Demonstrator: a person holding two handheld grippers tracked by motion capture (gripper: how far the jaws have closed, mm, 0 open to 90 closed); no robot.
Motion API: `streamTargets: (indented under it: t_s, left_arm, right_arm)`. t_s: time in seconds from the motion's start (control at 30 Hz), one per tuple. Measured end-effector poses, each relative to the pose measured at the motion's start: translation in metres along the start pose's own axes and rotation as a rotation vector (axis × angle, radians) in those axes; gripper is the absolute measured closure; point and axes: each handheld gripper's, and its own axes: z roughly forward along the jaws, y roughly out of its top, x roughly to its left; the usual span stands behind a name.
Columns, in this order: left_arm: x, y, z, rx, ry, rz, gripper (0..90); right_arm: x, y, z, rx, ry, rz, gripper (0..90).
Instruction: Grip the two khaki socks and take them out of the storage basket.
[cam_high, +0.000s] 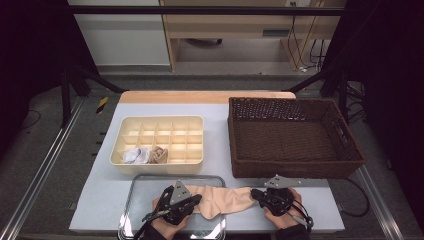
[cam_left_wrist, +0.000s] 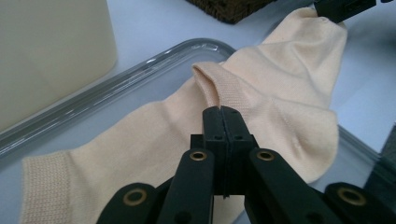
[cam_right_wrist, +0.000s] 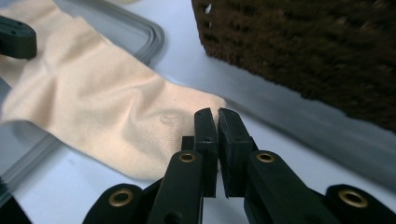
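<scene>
A pale peach sock (cam_high: 220, 197) lies flat, its cuff end in the metal tray (cam_high: 150, 182) and its toe end out on the table to the right. My left gripper (cam_high: 197, 199) is shut, its tips (cam_left_wrist: 220, 109) resting on the sock (cam_left_wrist: 280, 79) where a raised fold of fabric runs up to them; I cannot tell if any cloth is pinched. My right gripper (cam_high: 254, 192) is shut to a thin slit at the toe edge (cam_right_wrist: 217, 112), with no fabric showing between the jaws. In each gripper view the other gripper appears at the sock's far end.
A cream divided organizer (cam_high: 160, 122) sits behind the tray, with a rolled white sock (cam_high: 136, 155) and a rolled beige sock (cam_high: 157, 154) in its front compartments. A brown wicker basket (cam_high: 295, 170) stands at the right, close behind my right gripper.
</scene>
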Motion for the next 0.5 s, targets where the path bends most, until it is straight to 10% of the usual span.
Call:
streamTargets:
  t_s: [0.5]
  left_arm:
    - [0.011,0.007,-0.029,-0.063,-0.026,-0.026,89.9]
  right_arm:
    - [0.012,0.022,-0.026,-0.111,0.03,-0.022,87.6]
